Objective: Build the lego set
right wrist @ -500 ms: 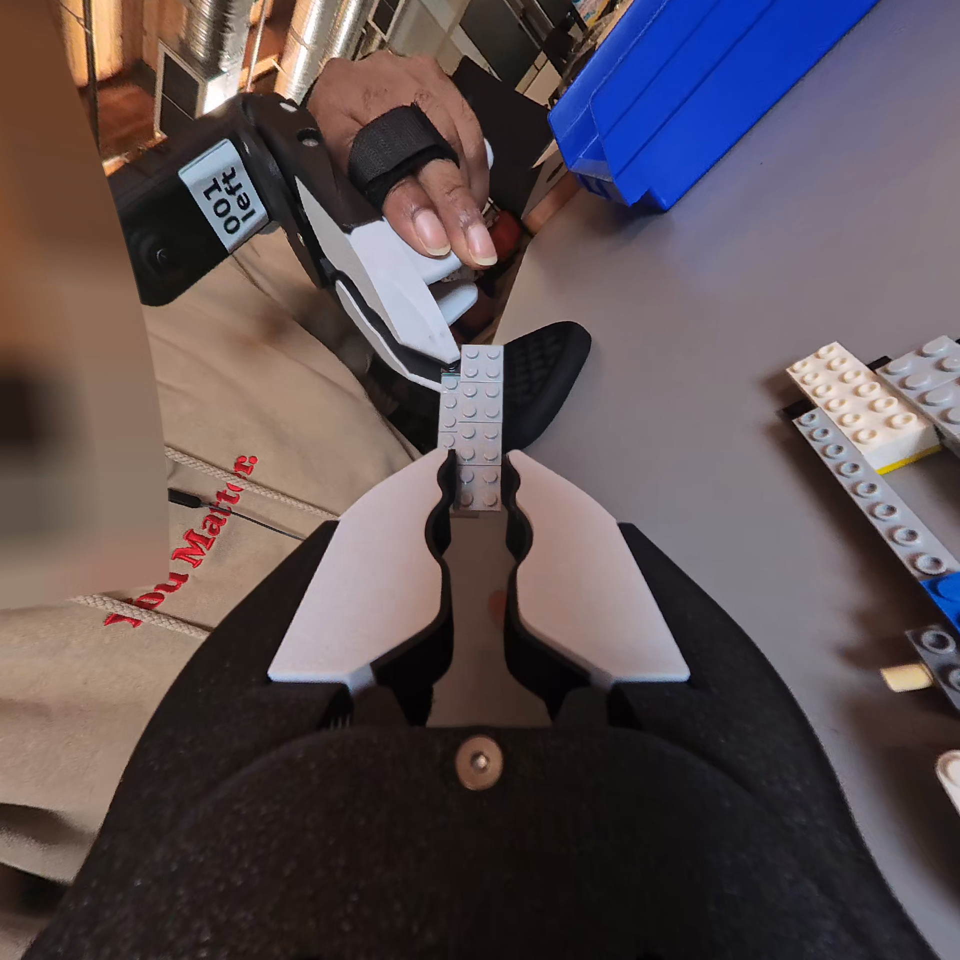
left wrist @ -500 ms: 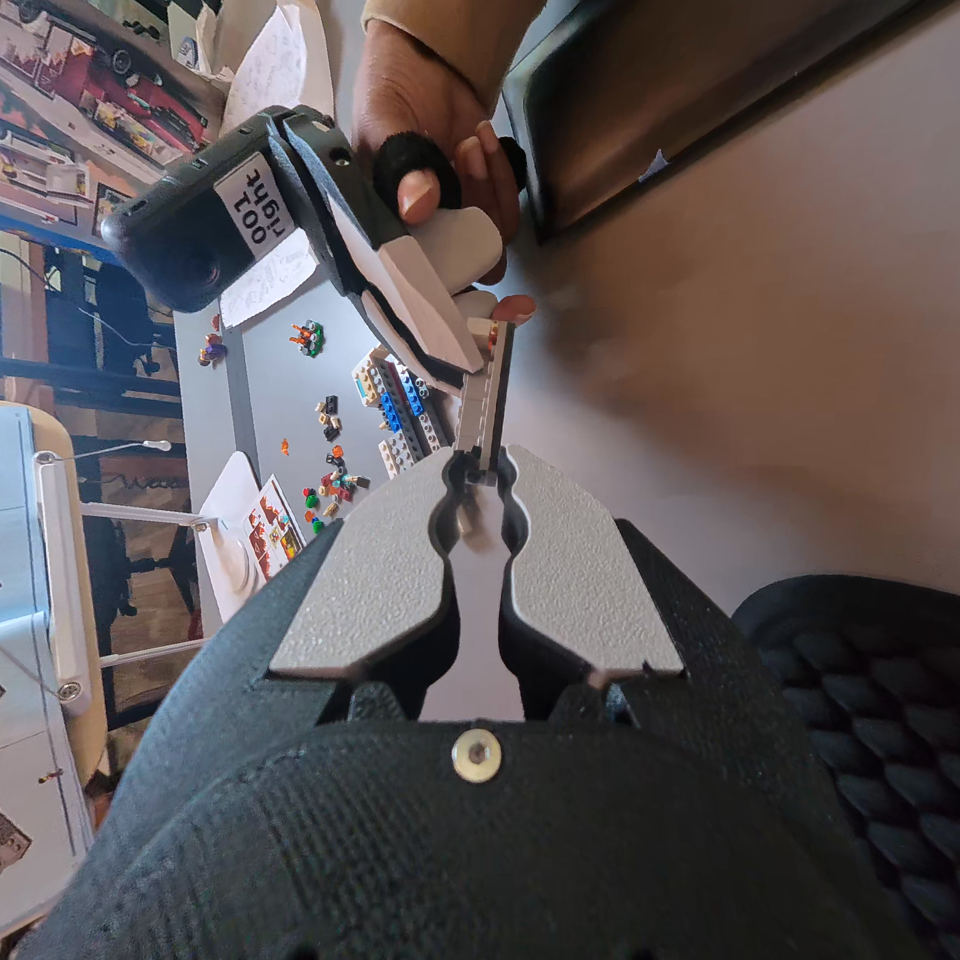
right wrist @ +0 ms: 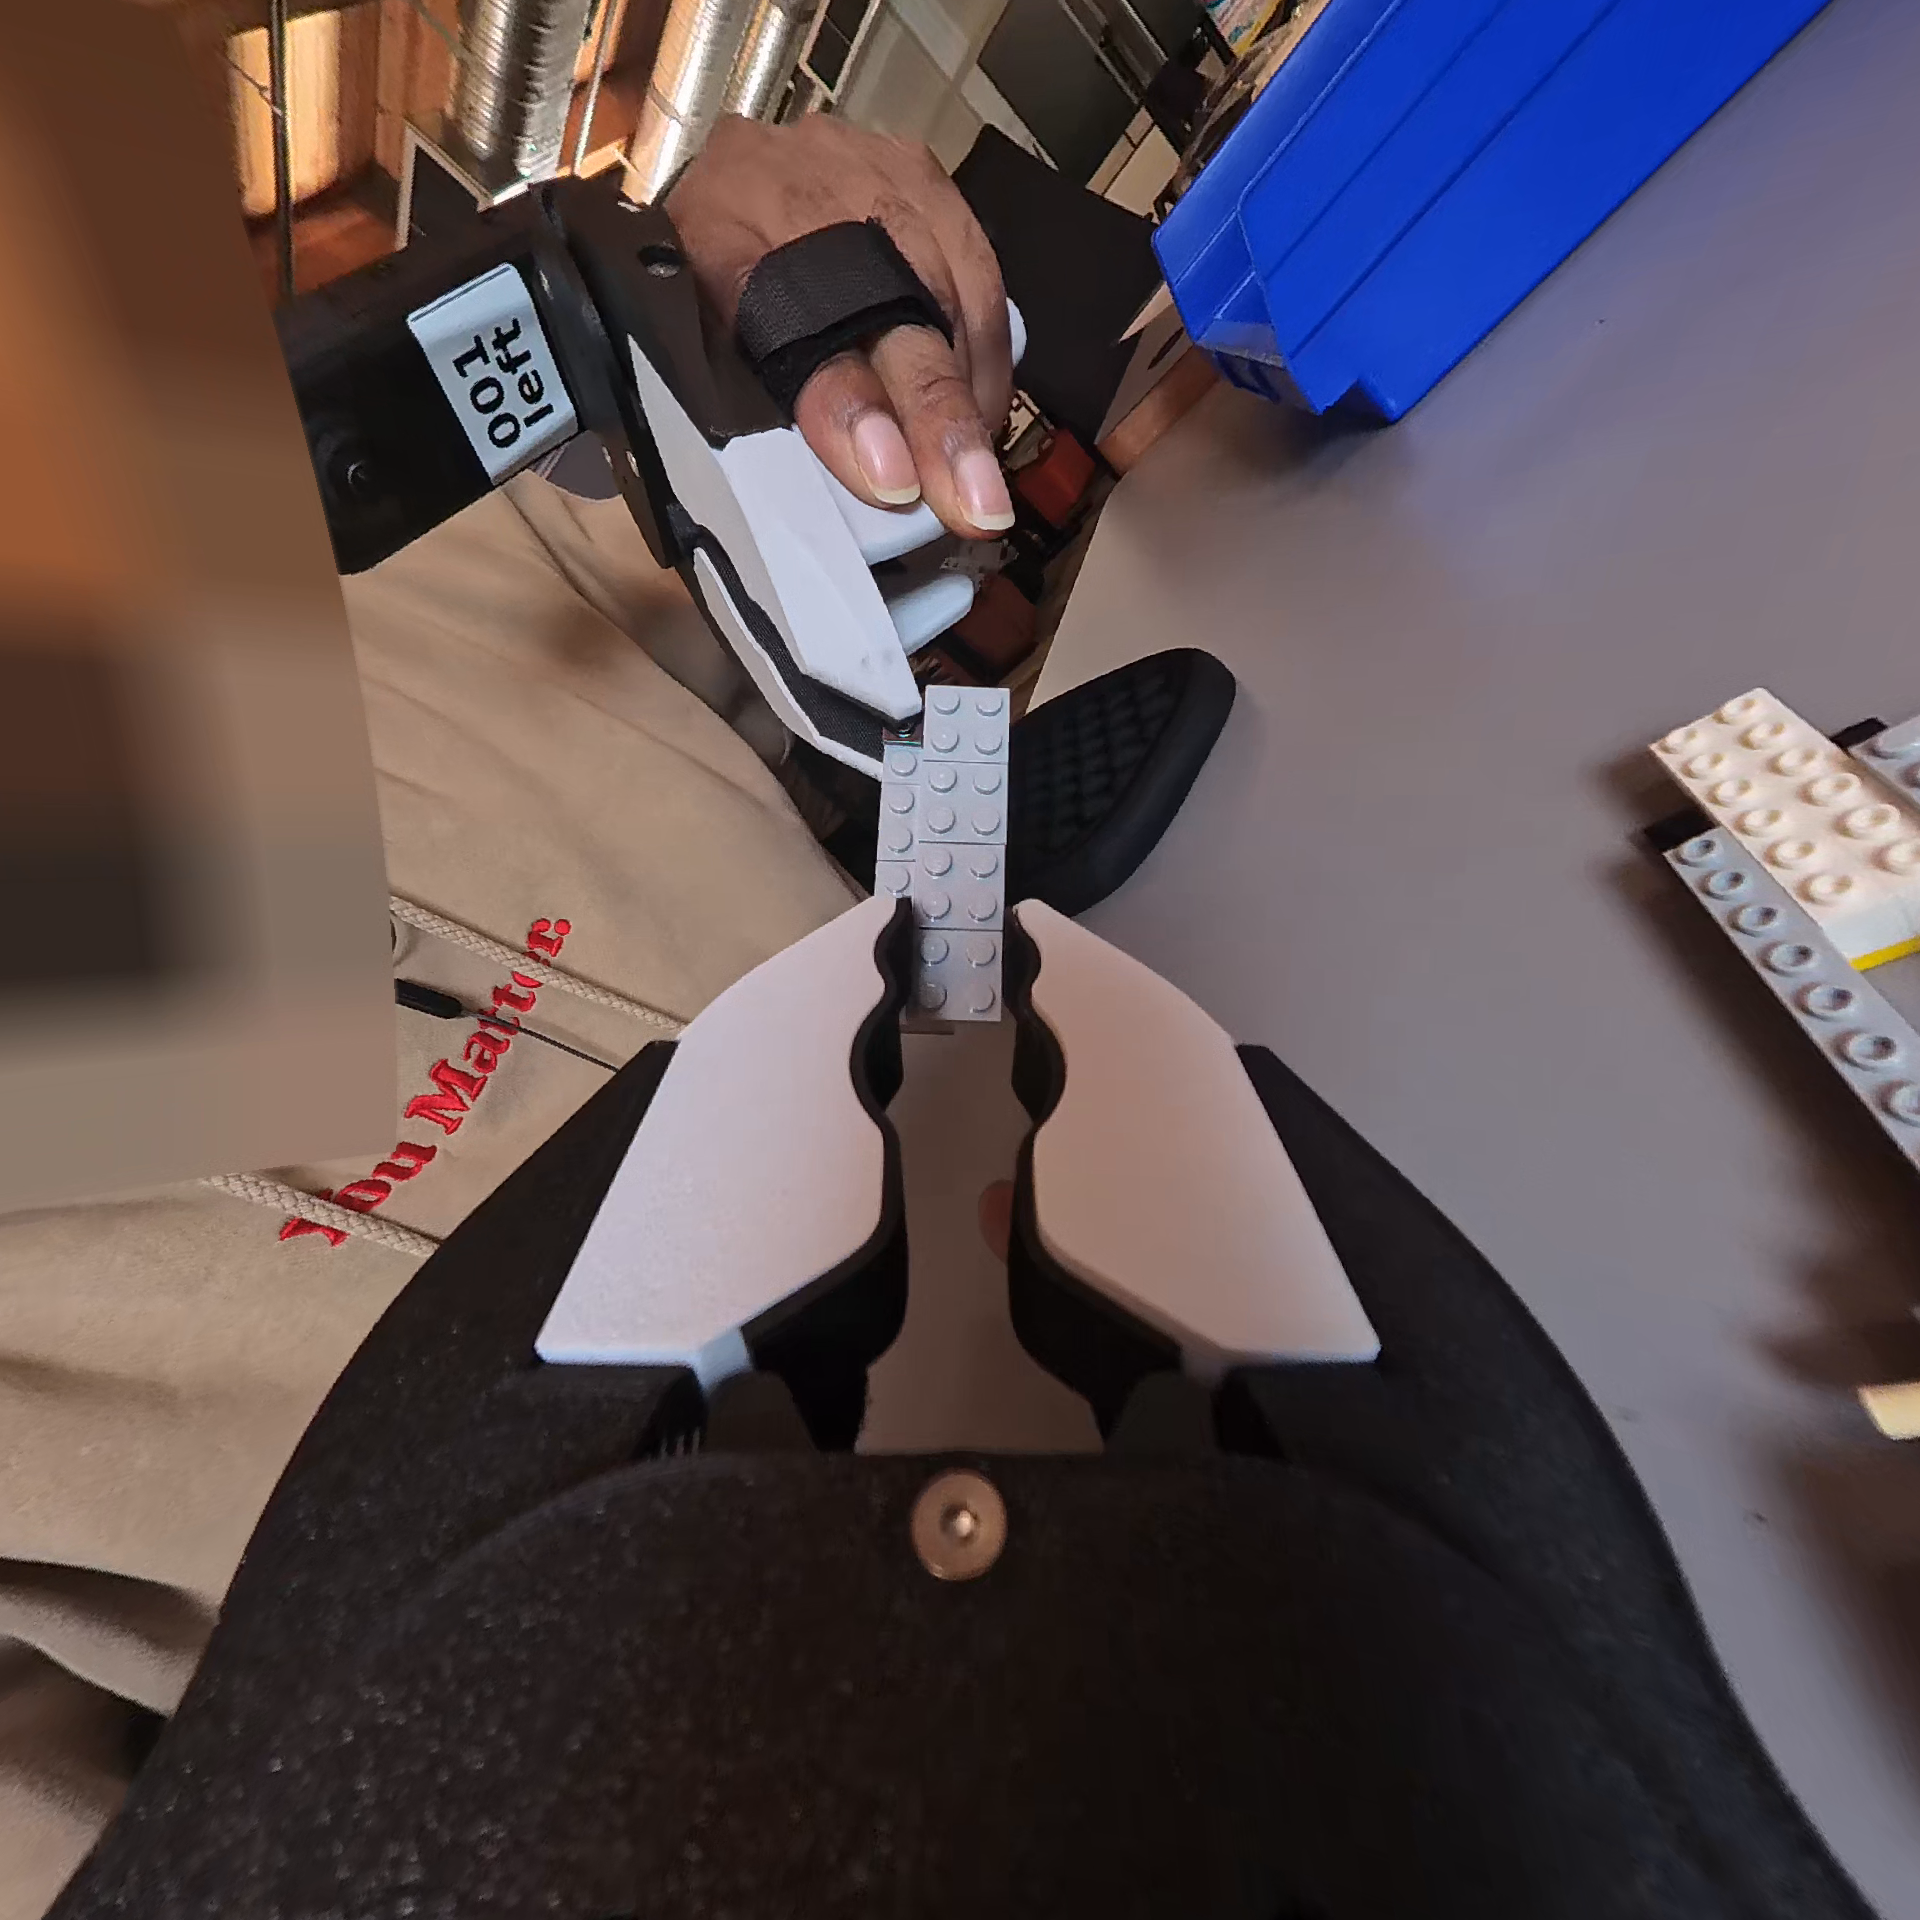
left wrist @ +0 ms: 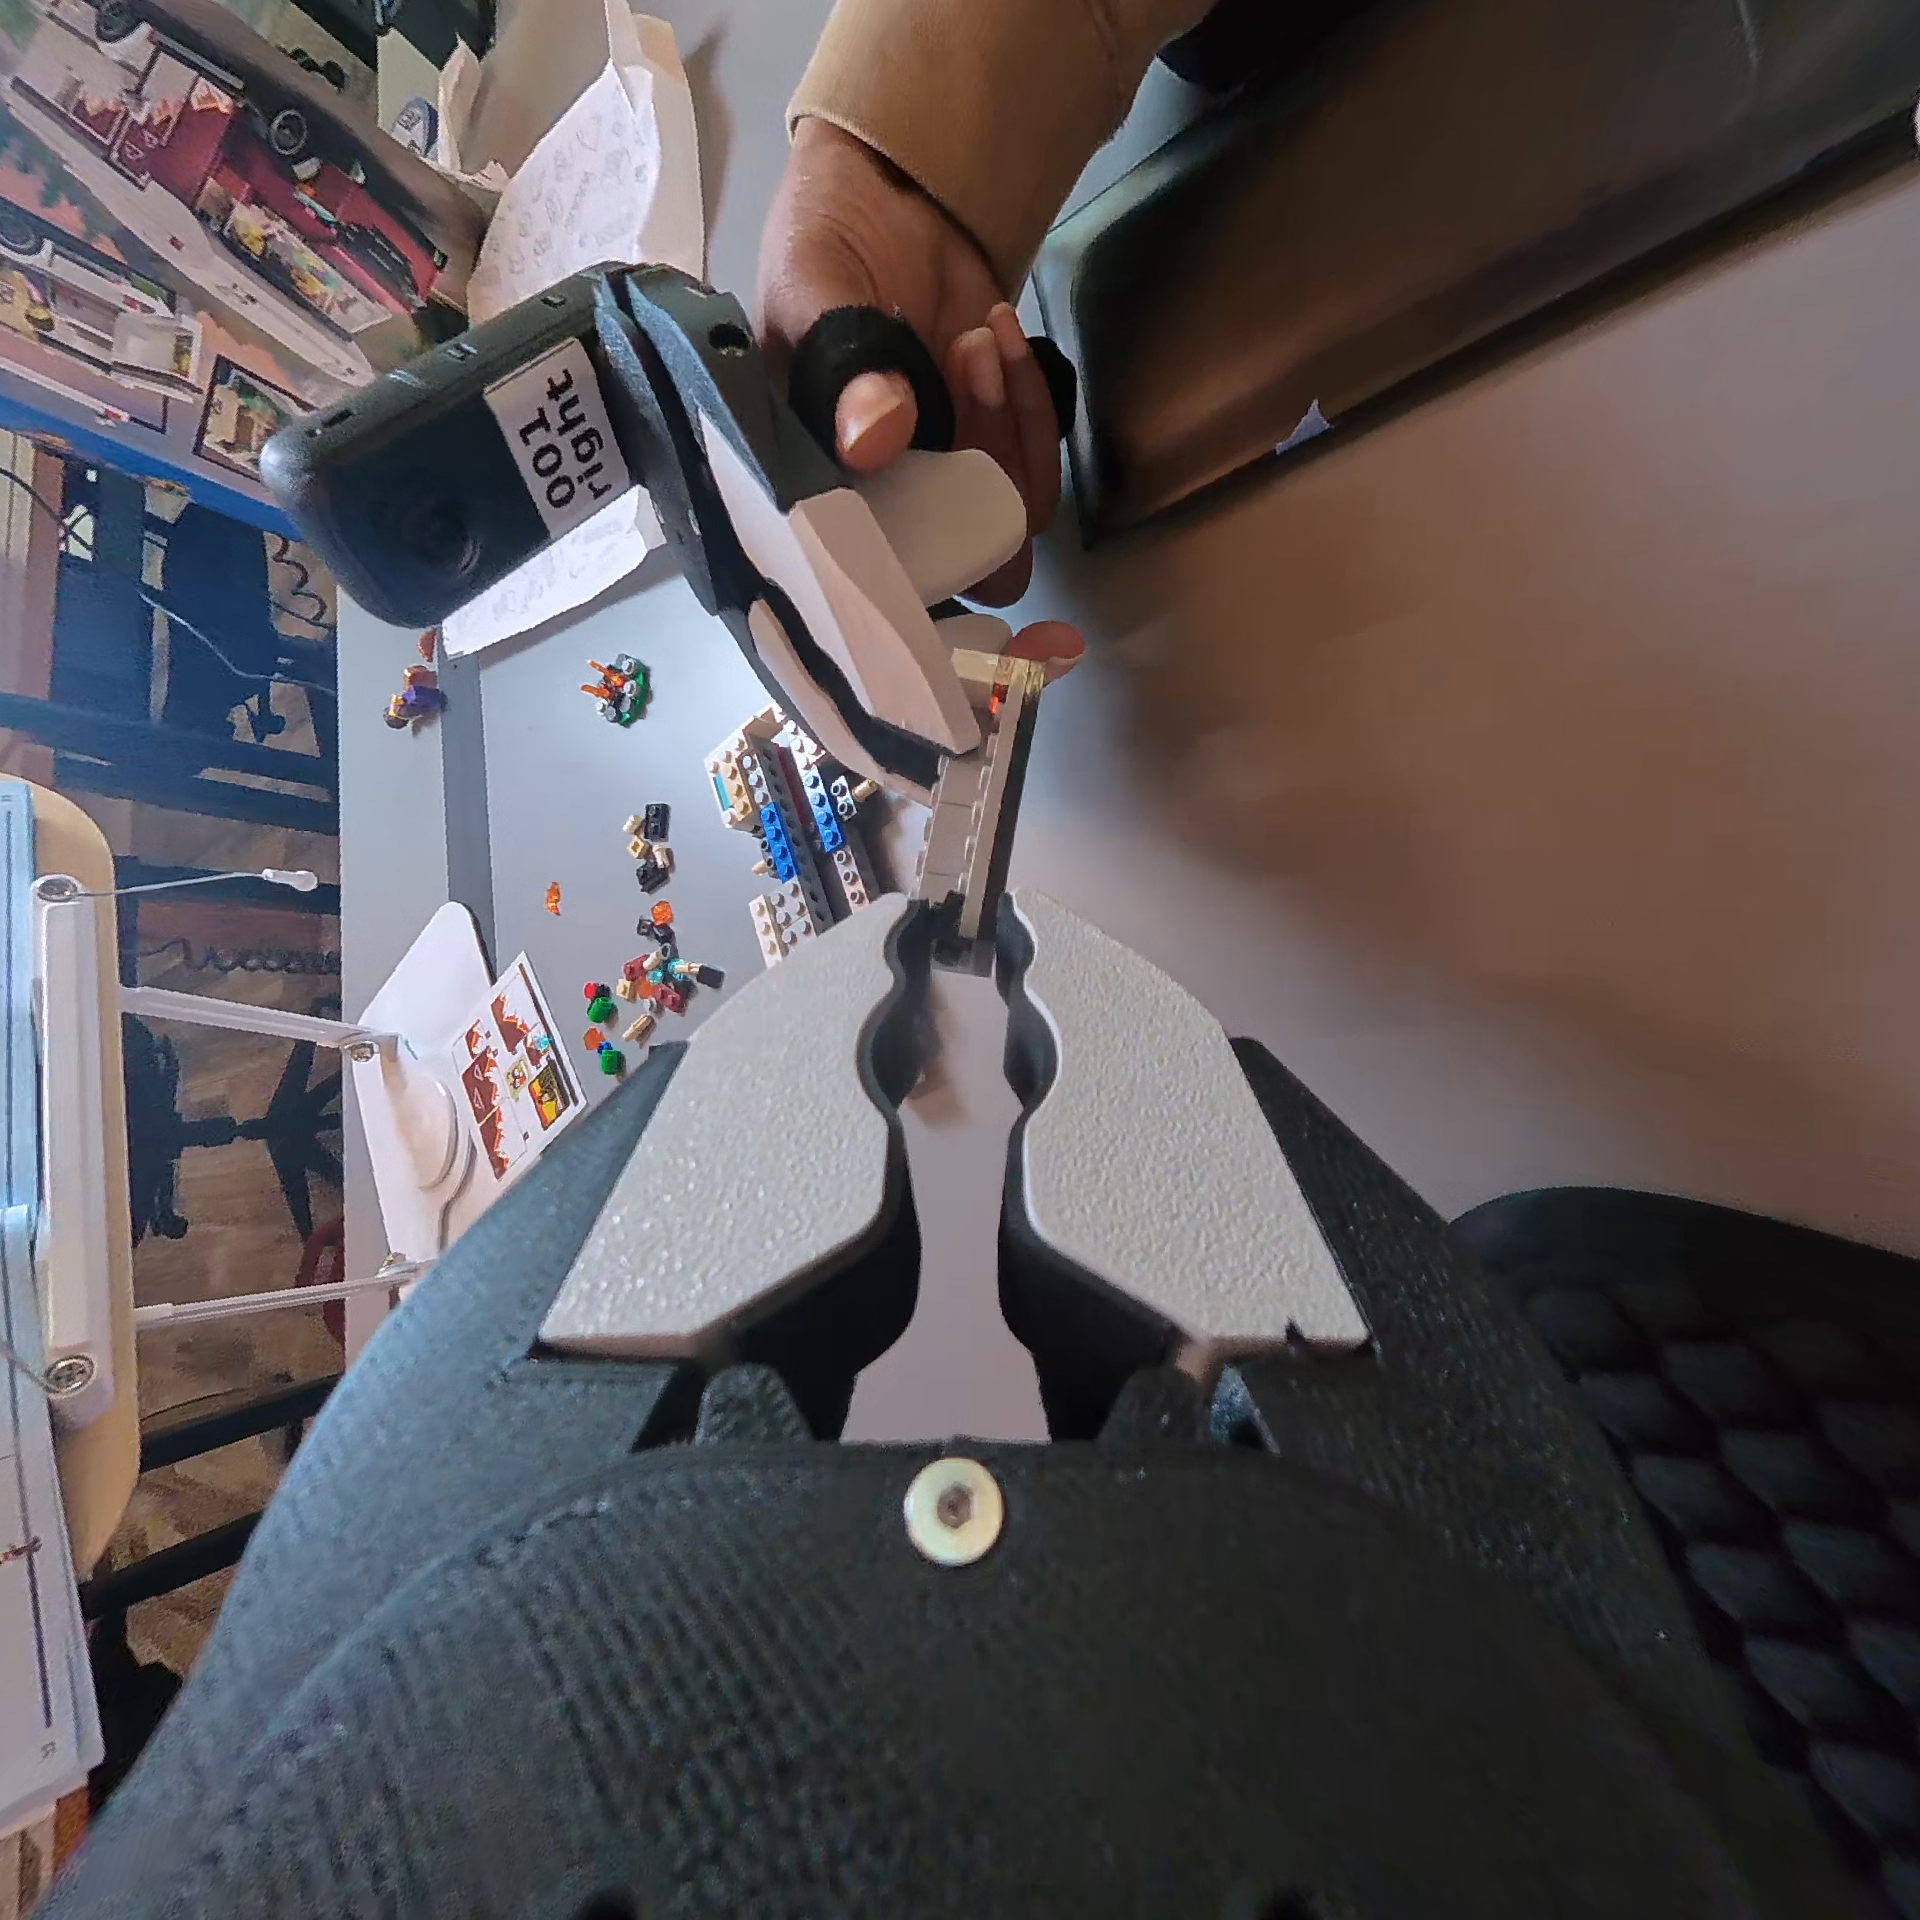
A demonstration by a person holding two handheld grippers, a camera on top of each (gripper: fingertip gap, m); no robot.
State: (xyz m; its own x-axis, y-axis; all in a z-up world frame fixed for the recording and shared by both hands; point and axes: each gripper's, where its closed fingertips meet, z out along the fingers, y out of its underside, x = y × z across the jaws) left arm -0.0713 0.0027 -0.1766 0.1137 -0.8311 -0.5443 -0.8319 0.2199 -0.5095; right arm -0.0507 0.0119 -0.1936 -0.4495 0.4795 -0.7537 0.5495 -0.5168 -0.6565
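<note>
Jaws of the left gripper (left wrist: 951, 925) are closed on the near end of a grey plate assembly (left wrist: 977, 821), seen edge-on in the left wrist view and running from centre toward 12 o'clock. At its far end the right gripper (left wrist: 961, 732) meets it, a person's hand (left wrist: 904, 312) working that tool. Toward 10 o'clock on the grey table (left wrist: 1507, 831) lie a partly built model (left wrist: 800, 821) and scattered small pieces (left wrist: 649, 977), with an instruction sheet (left wrist: 514, 1070) at 9 o'clock.

In the right wrist view the right tool's jaws clamp the near end of the same strip, studs facing the camera, while the left tool's tips grip the far end at 12 o'clock. White plates (right wrist: 1797, 810) and a long grey plate (right wrist: 1808, 997) rest at 3 o'clock; a blue bin (right wrist: 1455, 197) sits at 1 o'clock.

The strip looks light and rigid, but being several short plates joined, it would likely snap apart if bent. Gripping the long side edges near each end, as now, seems safest.
</note>
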